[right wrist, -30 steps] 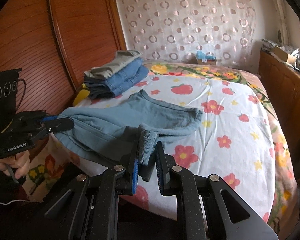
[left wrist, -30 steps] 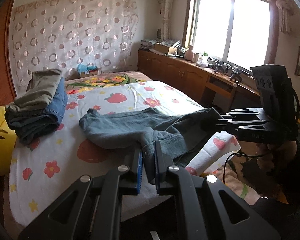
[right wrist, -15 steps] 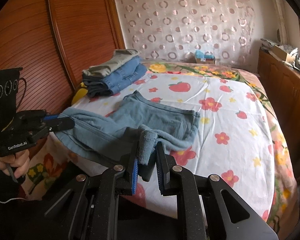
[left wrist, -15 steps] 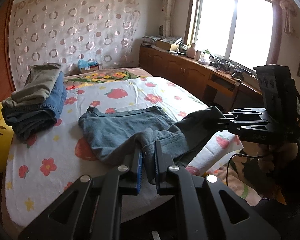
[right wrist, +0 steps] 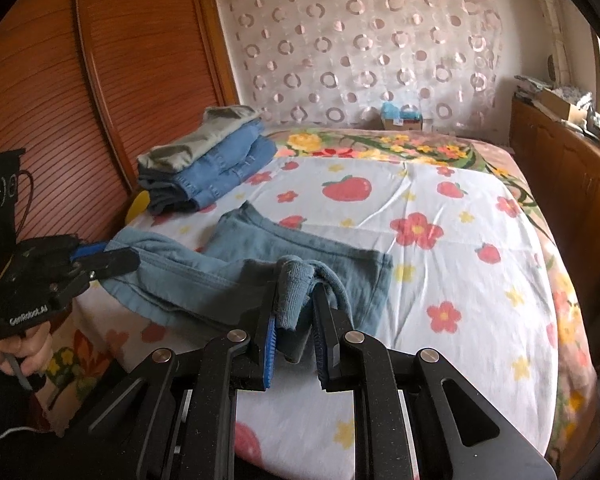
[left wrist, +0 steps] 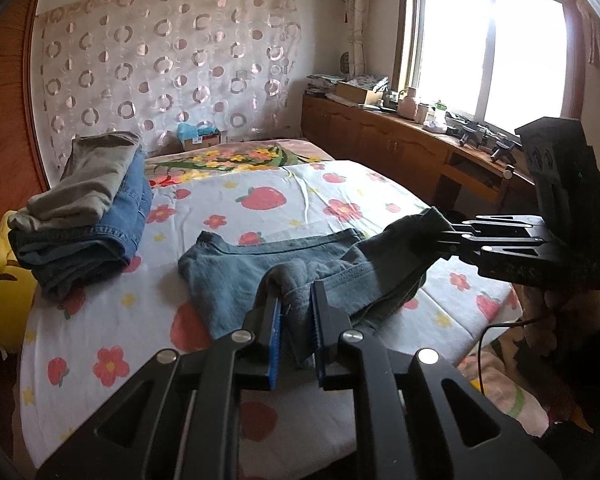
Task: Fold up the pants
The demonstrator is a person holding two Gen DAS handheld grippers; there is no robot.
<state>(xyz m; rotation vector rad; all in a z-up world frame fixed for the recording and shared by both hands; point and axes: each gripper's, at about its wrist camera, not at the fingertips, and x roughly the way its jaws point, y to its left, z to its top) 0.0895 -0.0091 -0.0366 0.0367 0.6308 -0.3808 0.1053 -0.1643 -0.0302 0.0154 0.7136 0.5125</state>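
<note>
Left gripper (left wrist: pixel 295 312) nearly closed, jaws opening slightly, bunched fabric of blue-grey pants (left wrist: pixel 236 276) still between pads. Right gripper (right wrist: pixel 294 312) clamped narrow on another bunch. Pants draped across near edge of flowered bed (left wrist: pixel 332 196).

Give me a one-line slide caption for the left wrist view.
Left gripper and right gripper each pinch an end of grey-blue pants over a strawberry-print bed.

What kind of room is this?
Most likely a home bedroom: a bed with a flowery sheet, a stack of folded clothes on it, and a curtained window above a wooden cabinet.
</note>
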